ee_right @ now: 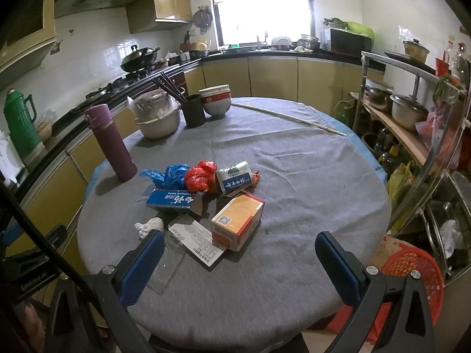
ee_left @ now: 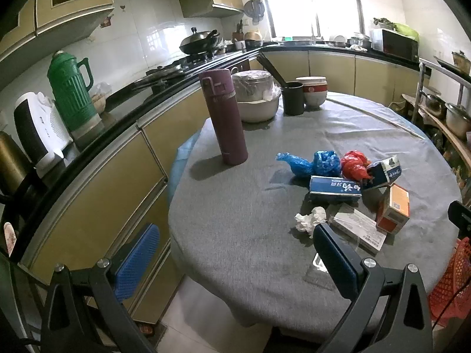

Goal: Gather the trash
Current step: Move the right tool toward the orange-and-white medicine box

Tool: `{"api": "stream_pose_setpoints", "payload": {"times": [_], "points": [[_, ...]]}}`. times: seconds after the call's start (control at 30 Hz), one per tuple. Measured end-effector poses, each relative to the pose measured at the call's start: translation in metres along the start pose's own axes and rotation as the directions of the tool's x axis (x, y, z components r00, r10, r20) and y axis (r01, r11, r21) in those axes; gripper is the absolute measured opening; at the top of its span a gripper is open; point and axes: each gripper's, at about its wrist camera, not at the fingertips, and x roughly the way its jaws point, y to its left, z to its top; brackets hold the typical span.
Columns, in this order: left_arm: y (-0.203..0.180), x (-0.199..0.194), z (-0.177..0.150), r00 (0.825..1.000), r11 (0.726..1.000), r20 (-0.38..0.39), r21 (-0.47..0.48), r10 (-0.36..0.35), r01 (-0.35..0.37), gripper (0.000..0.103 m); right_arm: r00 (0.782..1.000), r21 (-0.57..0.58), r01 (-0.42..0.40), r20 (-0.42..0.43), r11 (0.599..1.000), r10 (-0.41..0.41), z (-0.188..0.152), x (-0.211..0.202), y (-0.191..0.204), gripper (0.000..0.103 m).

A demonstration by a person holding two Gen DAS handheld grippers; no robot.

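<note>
A pile of trash lies on the round grey-clothed table: a blue plastic bag, a red plastic bag, a blue box, a white and blue box, an orange box, a flat white packet and a crumpled tissue. The same pile shows in the left wrist view, with the blue bag, orange box and tissue. My left gripper is open and empty, above the table's near edge. My right gripper is open and empty, just short of the pile.
A purple flask stands left of the pile. A covered bowl, a black cup with chopsticks and stacked bowls sit at the far edge. A red basket is on the floor at right. Kitchen counter runs along the left.
</note>
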Motion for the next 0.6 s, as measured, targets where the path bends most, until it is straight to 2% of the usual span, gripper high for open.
{"api": "stream_pose_setpoints", "payload": {"times": [0.6], "points": [[-0.006, 0.029, 0.012, 1.0, 1.0, -0.008, 0.005, -0.011, 0.011, 0.103, 0.994, 0.107, -0.022, -0.105, 0.994, 0.033, 0.011, 0.052, -0.01, 0.103]]}}
